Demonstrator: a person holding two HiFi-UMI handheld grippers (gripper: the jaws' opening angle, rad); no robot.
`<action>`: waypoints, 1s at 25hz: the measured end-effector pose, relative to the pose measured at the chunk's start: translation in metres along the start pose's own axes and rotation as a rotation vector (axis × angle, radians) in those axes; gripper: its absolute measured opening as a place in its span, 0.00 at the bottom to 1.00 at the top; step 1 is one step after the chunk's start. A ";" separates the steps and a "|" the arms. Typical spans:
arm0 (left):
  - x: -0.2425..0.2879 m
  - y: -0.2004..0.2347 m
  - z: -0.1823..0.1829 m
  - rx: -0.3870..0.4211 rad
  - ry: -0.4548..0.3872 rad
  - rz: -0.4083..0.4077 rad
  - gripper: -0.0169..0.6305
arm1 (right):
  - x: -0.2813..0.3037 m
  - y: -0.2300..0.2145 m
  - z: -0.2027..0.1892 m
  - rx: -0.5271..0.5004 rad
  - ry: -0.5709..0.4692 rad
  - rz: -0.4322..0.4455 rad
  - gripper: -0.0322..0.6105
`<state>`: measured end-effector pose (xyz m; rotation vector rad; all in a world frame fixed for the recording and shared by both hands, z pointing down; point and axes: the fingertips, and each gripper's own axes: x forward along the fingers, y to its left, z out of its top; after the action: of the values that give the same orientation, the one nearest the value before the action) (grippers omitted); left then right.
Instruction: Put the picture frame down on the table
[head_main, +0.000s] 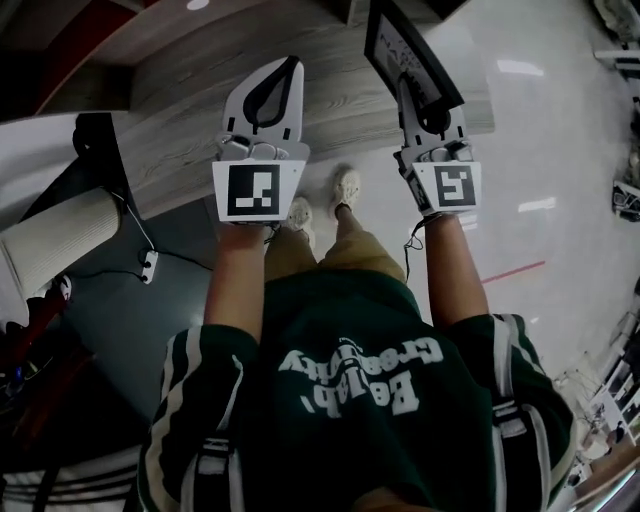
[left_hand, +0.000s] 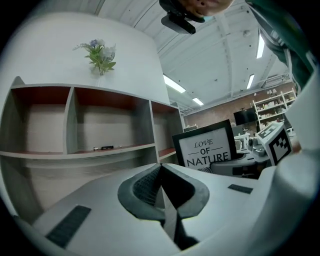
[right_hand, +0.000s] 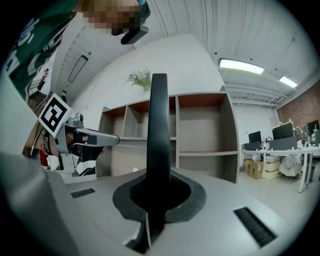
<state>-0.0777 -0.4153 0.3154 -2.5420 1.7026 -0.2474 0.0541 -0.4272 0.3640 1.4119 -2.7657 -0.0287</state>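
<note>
Item: picture frame (head_main: 400, 45), black border, white print with lettering. It is carried in the air, clamped by one edge in the right hand-held gripper (head_main: 418, 100), whose jaws are closed on it. In the right gripper view the frame shows edge-on as a thin dark upright bar rising from between the jaws, so its long axis runs up and forward from the grip. The printed face is turned sideways toward the left hand-held gripper (head_main: 280, 80). That gripper is level with the right one and well apart from the frame, its jaws pressed together with nothing between them. Support: wood-grain desk (head_main: 180, 110), below and ahead of both grippers, with the frame over its right-hand end near the pale floor (head_main: 540, 130). Frame not yet set down. Backdrop: open shelf unit (left_hand: 75, 125) with a small bunch of flowers (left_hand: 100, 55) above it. Judgement: only the right hand bears the frame, so the lowering falls to it, bottom edge leading, and the upright frame may tip once released.
</note>
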 end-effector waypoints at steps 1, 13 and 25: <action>0.007 0.000 -0.007 -0.005 0.002 0.013 0.05 | 0.005 -0.005 -0.008 0.009 -0.001 0.013 0.11; 0.062 0.006 -0.094 -0.040 0.030 -0.001 0.06 | 0.050 -0.025 -0.074 0.066 -0.008 0.035 0.11; 0.085 0.015 -0.147 -0.112 0.076 0.003 0.05 | 0.078 -0.023 -0.136 0.081 0.037 0.033 0.11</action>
<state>-0.0849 -0.4950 0.4662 -2.6408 1.7956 -0.2593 0.0322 -0.5038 0.5008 1.3698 -2.7890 0.1109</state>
